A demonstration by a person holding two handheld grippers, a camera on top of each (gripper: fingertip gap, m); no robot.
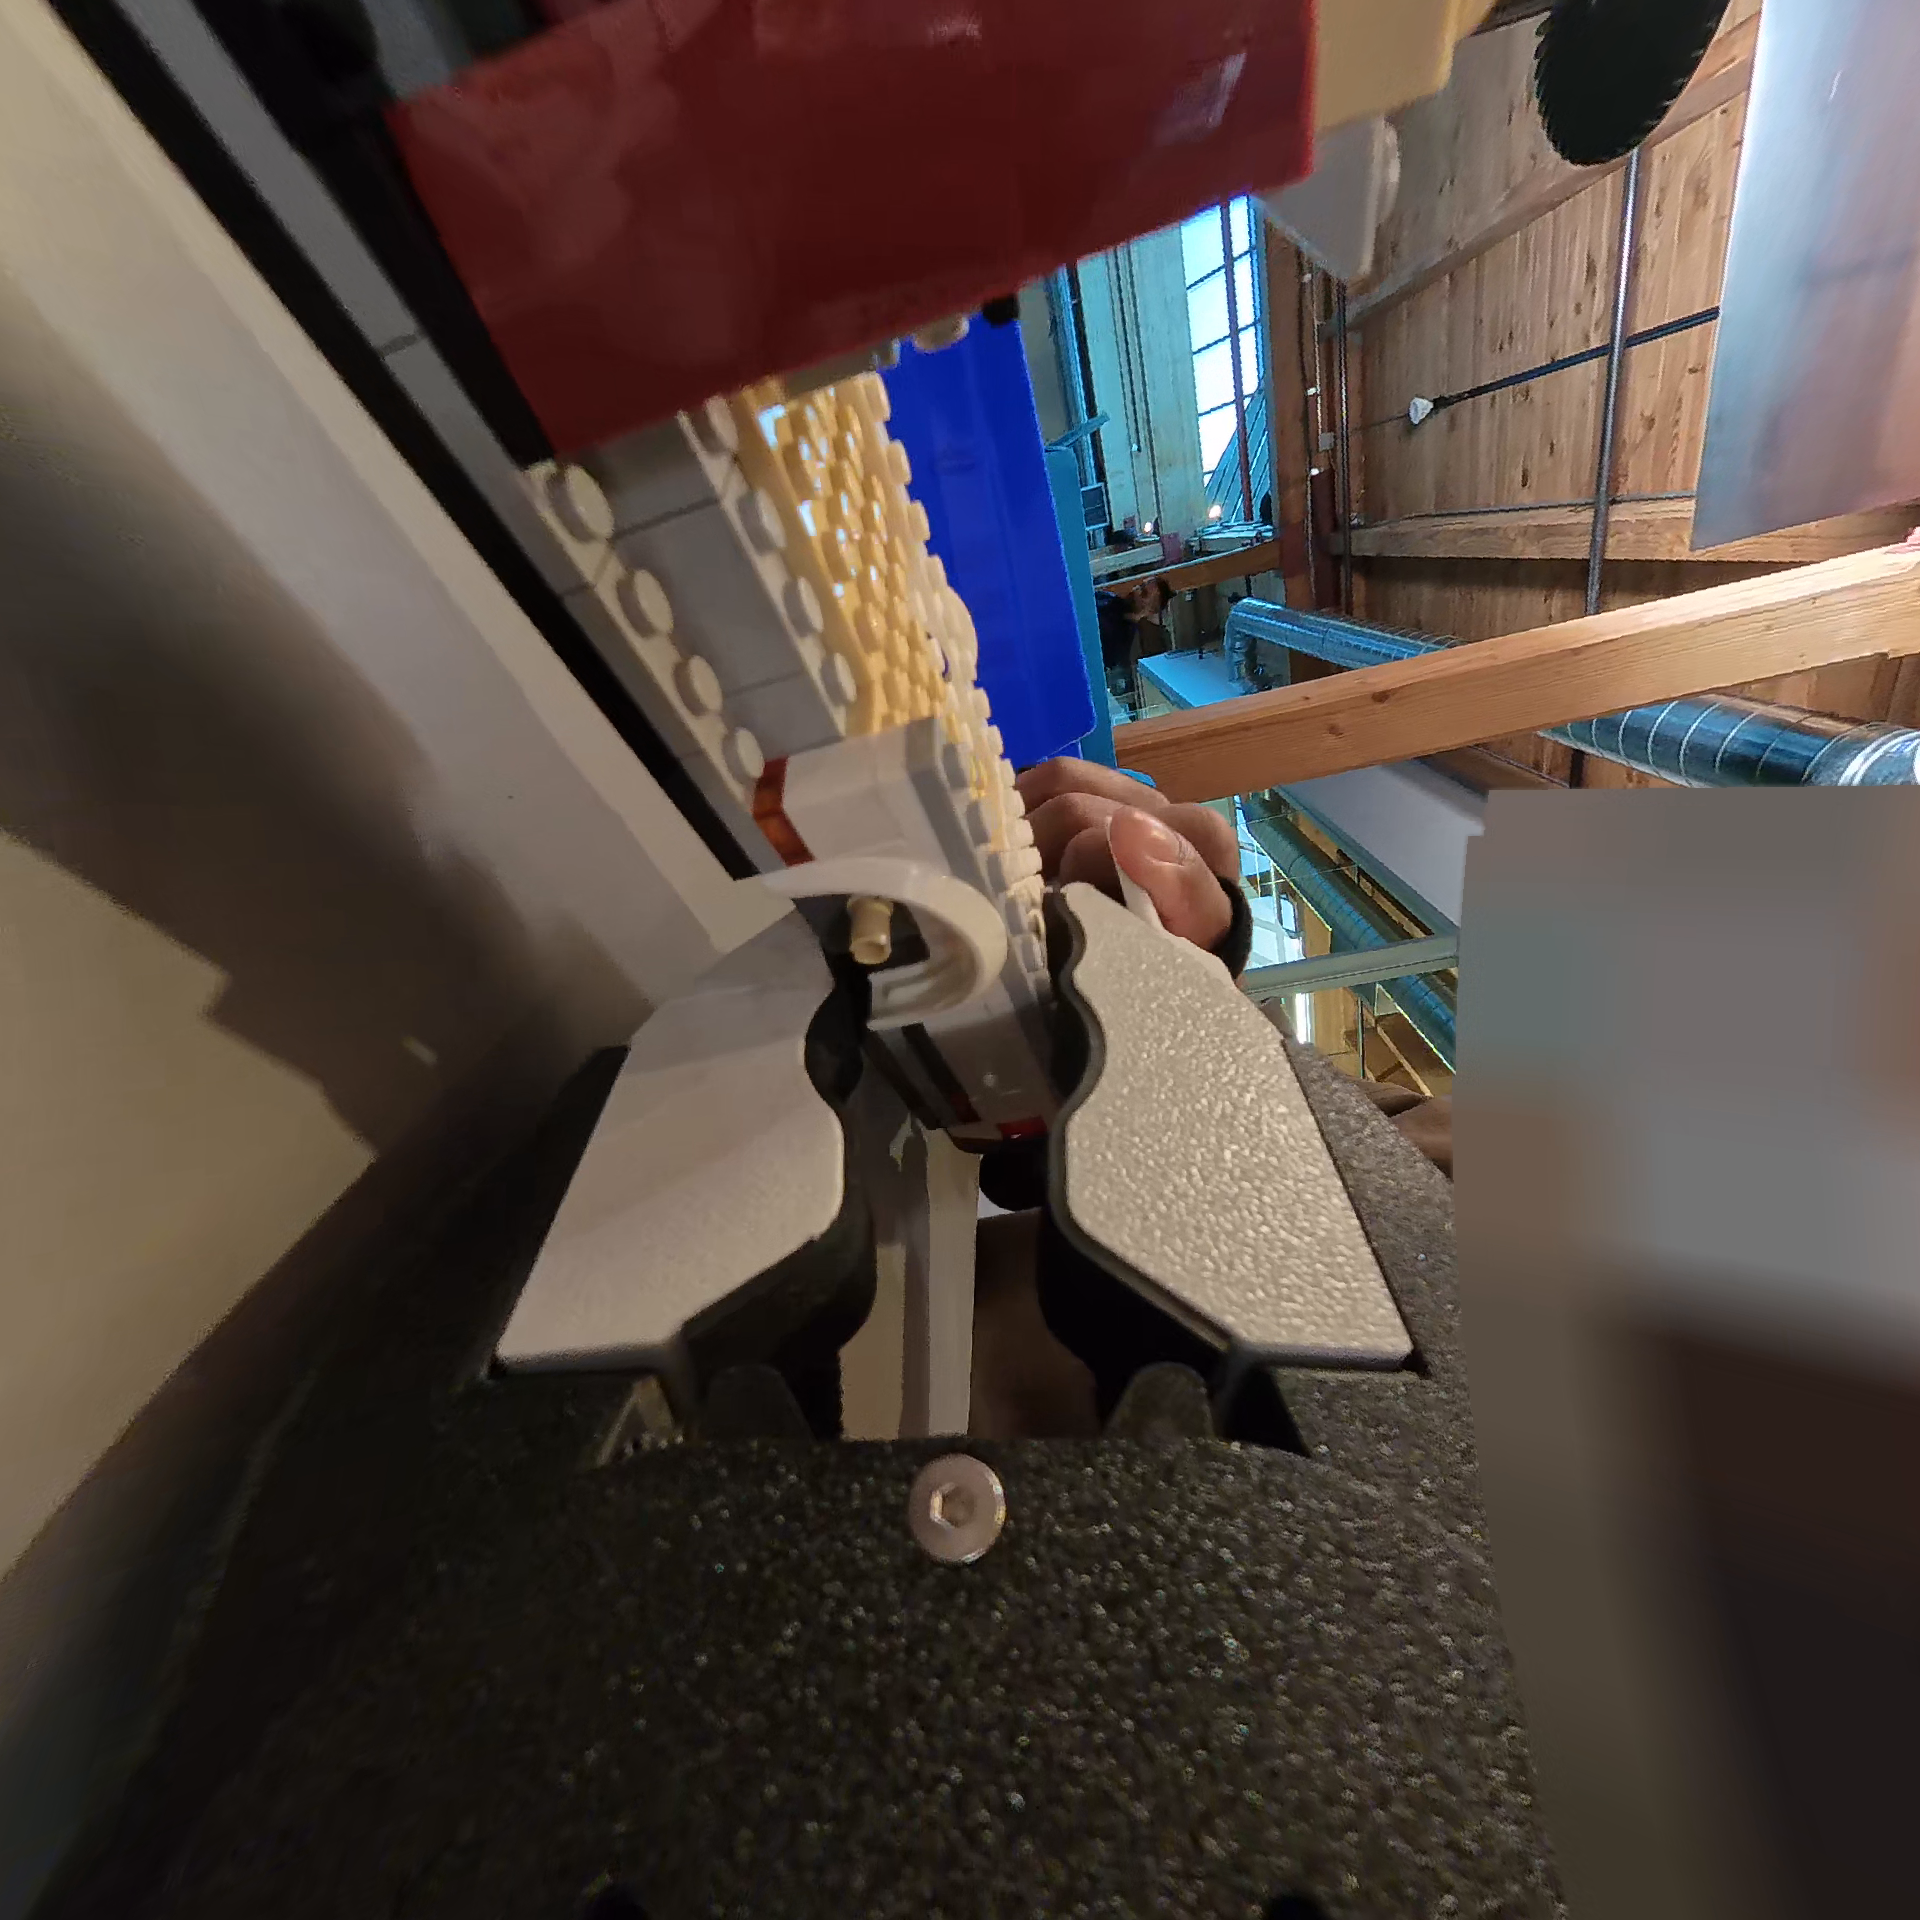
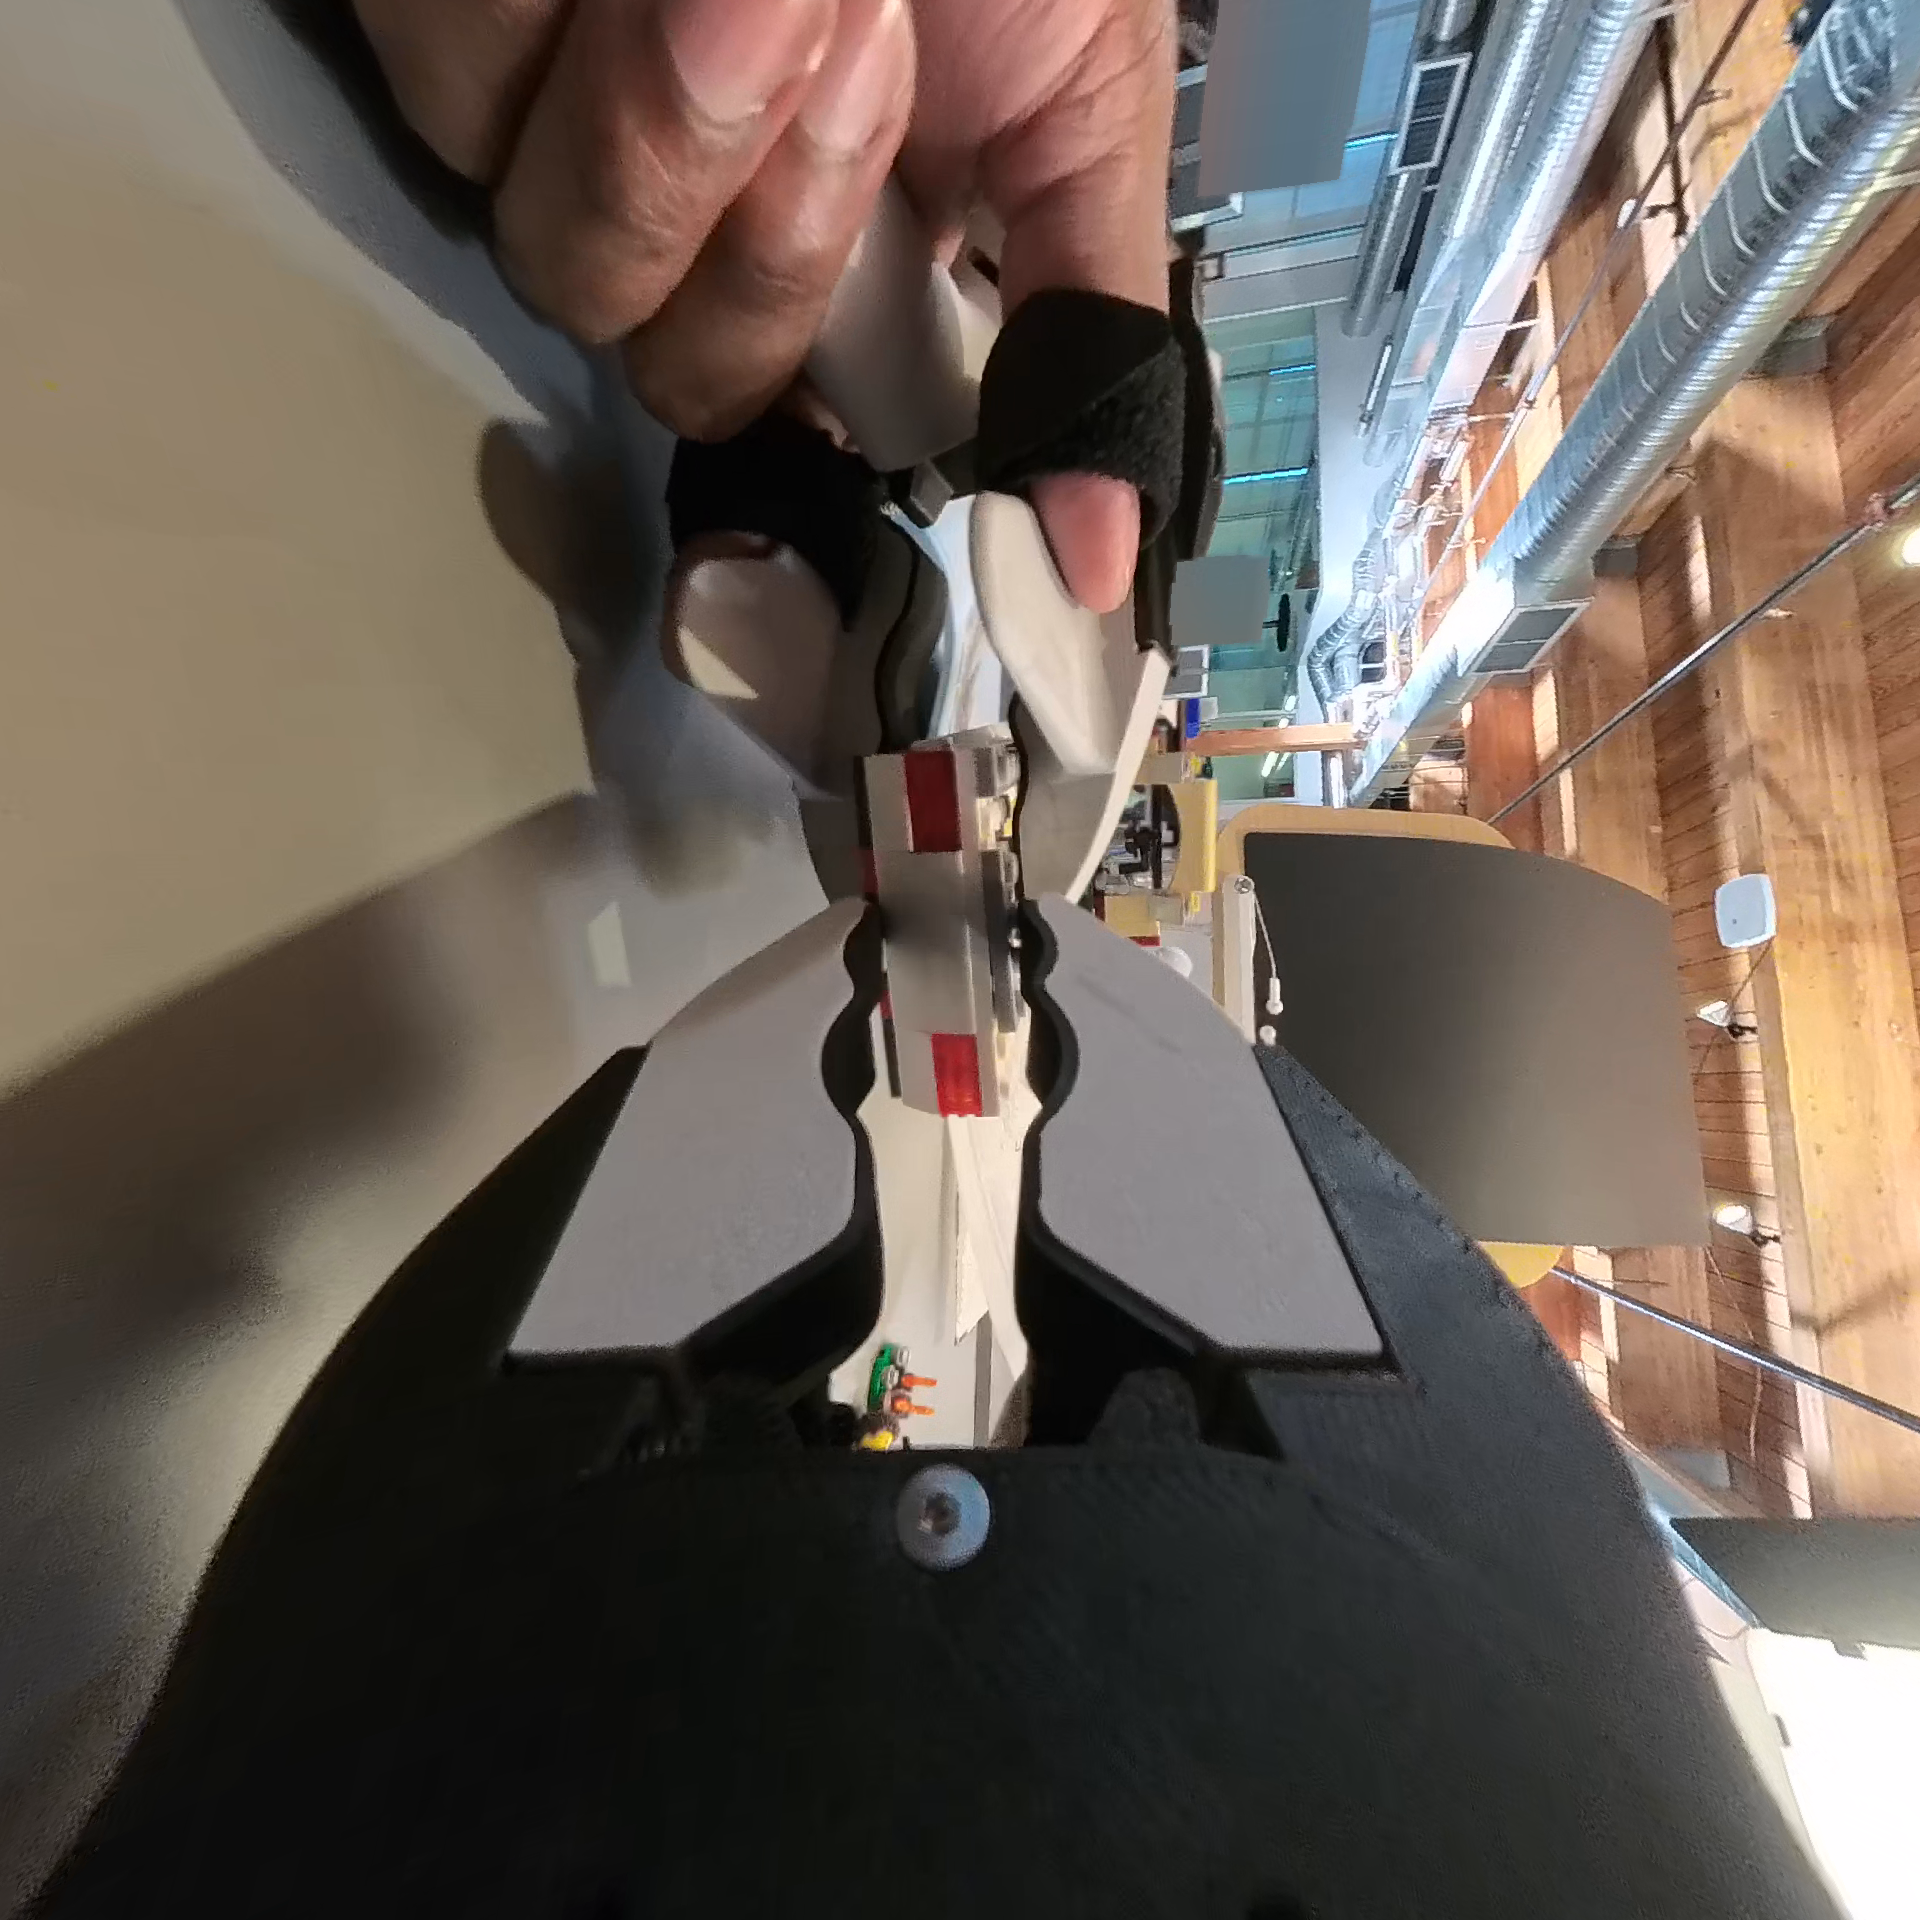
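Note:
A brick model of grey, tan and red parts [image 1: 831, 644] is held between both grippers. In the left wrist view my left gripper [image 1: 945, 977] is shut on its grey end, beside a white curved piece [image 1: 935, 935]; both pads touch it. A hand [image 1: 1143, 862] shows just behind the model. In the right wrist view my right gripper [image 2: 948, 935] is shut on the grey and red end of the model [image 2: 925, 904], pads pressed on both sides. The left gripper [image 2: 977, 717] grips the far end there, held by a hand [image 2: 790, 208] with black finger straps.
A red bin [image 1: 852, 197] and a blue bin [image 1: 987, 540] stand close behind the model. The white table [image 1: 260, 520] lies to the left. Small coloured pieces [image 2: 894, 1392] lie on the table. A dark chair back [image 2: 1455, 1018] stands at the right.

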